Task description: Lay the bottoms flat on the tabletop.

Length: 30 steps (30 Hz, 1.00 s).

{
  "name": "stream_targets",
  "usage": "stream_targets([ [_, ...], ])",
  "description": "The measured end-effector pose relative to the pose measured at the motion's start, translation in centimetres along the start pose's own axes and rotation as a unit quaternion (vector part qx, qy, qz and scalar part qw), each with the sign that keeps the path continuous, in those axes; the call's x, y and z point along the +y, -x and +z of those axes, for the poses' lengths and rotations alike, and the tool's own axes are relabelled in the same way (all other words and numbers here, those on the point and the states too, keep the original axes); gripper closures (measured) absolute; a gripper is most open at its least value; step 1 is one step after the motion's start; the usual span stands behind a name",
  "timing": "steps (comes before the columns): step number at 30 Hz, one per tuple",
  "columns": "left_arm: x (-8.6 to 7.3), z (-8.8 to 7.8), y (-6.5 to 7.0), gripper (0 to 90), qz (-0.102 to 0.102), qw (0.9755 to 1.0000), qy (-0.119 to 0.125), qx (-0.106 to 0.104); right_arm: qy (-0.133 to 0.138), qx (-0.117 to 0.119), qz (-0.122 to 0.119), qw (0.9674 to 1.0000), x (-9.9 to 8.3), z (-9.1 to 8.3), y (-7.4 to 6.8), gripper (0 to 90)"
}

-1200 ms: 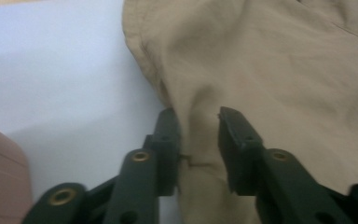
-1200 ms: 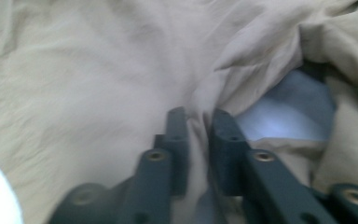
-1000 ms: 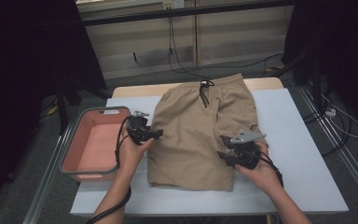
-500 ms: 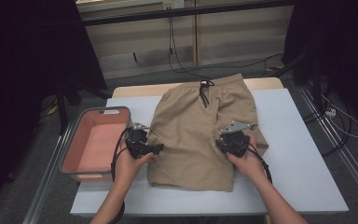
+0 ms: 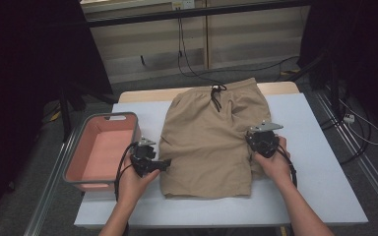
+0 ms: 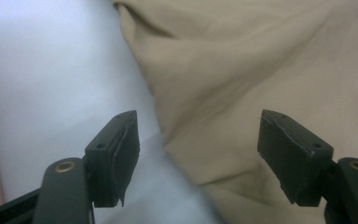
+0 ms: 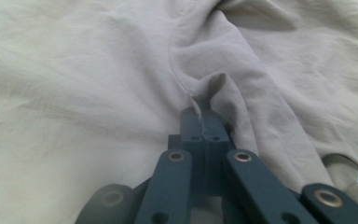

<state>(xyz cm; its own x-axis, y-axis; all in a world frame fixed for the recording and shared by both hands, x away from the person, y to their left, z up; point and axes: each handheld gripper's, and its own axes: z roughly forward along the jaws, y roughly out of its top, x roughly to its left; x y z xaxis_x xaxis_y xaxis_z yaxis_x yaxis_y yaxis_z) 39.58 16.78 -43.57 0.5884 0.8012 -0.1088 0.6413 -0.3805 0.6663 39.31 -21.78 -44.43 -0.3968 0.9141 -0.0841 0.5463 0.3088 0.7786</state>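
Note:
Khaki shorts (image 5: 206, 142) with a dark drawstring lie flat on the white table (image 5: 320, 167), waistband at the far end. My left gripper (image 5: 166, 163) rests at the shorts' left edge, low on the leg. Its jaws (image 6: 198, 135) stand apart and have just been closing, with the hem of the shorts (image 6: 261, 60) lying between them and neither pad pressing on it. My right gripper (image 5: 251, 142) is at the right edge. In the right gripper view, that gripper (image 7: 204, 116) is shut on a pinched fold of the shorts (image 7: 74, 70).
A pink bin (image 5: 74, 167) with a grey rim stands at the table's left edge, right beside my left hand. Bare white tabletop lies to the right of the shorts and along the front. Cables run across the floor behind the table.
My left gripper has slid toward the near edge along the shorts' left side. My right gripper has moved farther up the right side onto the cloth.

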Motion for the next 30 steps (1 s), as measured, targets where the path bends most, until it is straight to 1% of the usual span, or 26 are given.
stream_targets([
  [1, -0.1, 0.1, 0.1, 33.2, -0.001, 1.0000, -0.003, -0.001, -0.003, 0.000, -0.001, 1.0000, -0.1, 0.1, -0.1, 90.0],
  [4, -0.5, 0.3, 0.2, 37.1, 0.000, 0.9999, -0.013, -0.007, -0.011, 0.001, -0.010, 0.9999, -0.4, 0.3, -0.3, 90.0],
  [5, -0.6, 0.4, 0.2, 39.4, 0.000, 0.9999, -0.012, -0.002, -0.013, 0.003, -0.012, 0.9998, -0.5, 0.4, -0.5, 90.0],
  [6, -0.7, 0.5, 0.3, 40.2, 0.004, 0.9998, -0.019, -0.001, -0.014, 0.005, -0.013, 0.9998, -0.5, 0.4, -0.5, 90.0],
  [7, -0.8, 0.6, 0.3, 42.6, 0.003, 0.9997, -0.025, -0.007, -0.014, 0.009, -0.011, 0.9998, -0.6, 0.5, -0.6, 90.0],
  [8, -0.8, 0.6, 0.3, 43.4, 0.006, 0.9998, -0.021, -0.002, -0.015, 0.011, -0.011, 0.9998, -0.6, 0.5, -0.6, 90.0],
  [10, -0.8, 0.5, 0.2, 46.9, 0.004, 0.9998, -0.022, -0.002, -0.016, 0.013, -0.011, 0.9997, -0.6, 0.5, -0.7, 90.0],
  [11, -0.9, 0.5, 0.3, 48.8, -0.001, 0.9998, -0.022, -0.003, -0.015, 0.015, -0.011, 0.9997, -0.7, 0.5, -0.8, 90.0],
  [12, -0.8, 0.5, 0.3, 50.5, 0.002, 0.9996, -0.026, -0.007, -0.015, 0.016, -0.013, 0.9997, -0.7, 0.5, -0.9, 90.0],
  [14, -0.8, 0.5, 0.6, 56.7, 0.006, 0.9995, -0.029, -0.003, -0.015, 0.020, -0.016, 0.9996, -0.7, 0.4, -1.0, 90.0],
  [15, -0.7, 0.5, 0.6, 62.3, 0.011, 0.9994, -0.032, -0.001, -0.015, 0.024, -0.016, 0.9995, -0.7, 0.4, -1.2, 90.0],
  [16, -0.7, 0.5, 0.7, 65.2, 0.013, 0.9993, -0.035, -0.001, -0.016, 0.024, -0.018, 0.9994, -0.7, 0.4, -1.2, 90.0],
  [17, -0.7, 0.5, 0.9, 68.9, 0.013, 0.9992, -0.039, -0.003, -0.016, 0.024, -0.021, 0.9994, -0.7, 0.4, -1.4, 90.0],
  [18, -0.6, 0.5, 1.0, 73.8, 0.017, 0.9990, -0.041, -0.001, -0.017, 0.026, -0.025, 0.9992, -0.7, 0.4, -1.5, 90.0],
  [21, -0.4, 0.6, 1.3, 83.2, 0.020, 0.9985, -0.050, -0.007, -0.016, 0.026, -0.026, 0.9992, -0.6, 0.3, -1.6, 90.0],
  [25, -0.1, 0.2, 1.2, 86.5, 0.018, 0.9980, -0.060, -0.001, -0.010, 0.024, -0.018, 0.9995, -0.6, 0.1, -1.3, 90.0],
  [27, 0.1, -0.3, 1.0, 87.1, 0.013, 0.9984, -0.055, 0.004, -0.005, 0.026, -0.013, 0.9996, -0.6, -0.2, -1.1, 90.0],
  [28, 0.2, -0.7, 0.7, 87.2, 0.014, 0.9985, -0.053, 0.008, -0.003, 0.027, -0.010, 0.9996, -0.6, -0.3, -1.0, 90.0],
  [29, 0.3, -1.0, 0.6, 87.3, 0.007, 0.9987, -0.048, 0.012, 0.001, 0.034, -0.005, 0.9994, -0.5, -0.5, -1.0, 90.0],
  [30, 0.4, -1.4, 0.3, 87.3, 0.005, 0.9989, -0.044, 0.017, 0.003, 0.036, -0.006, 0.9993, -0.5, -0.7, -1.1, 90.0],
])
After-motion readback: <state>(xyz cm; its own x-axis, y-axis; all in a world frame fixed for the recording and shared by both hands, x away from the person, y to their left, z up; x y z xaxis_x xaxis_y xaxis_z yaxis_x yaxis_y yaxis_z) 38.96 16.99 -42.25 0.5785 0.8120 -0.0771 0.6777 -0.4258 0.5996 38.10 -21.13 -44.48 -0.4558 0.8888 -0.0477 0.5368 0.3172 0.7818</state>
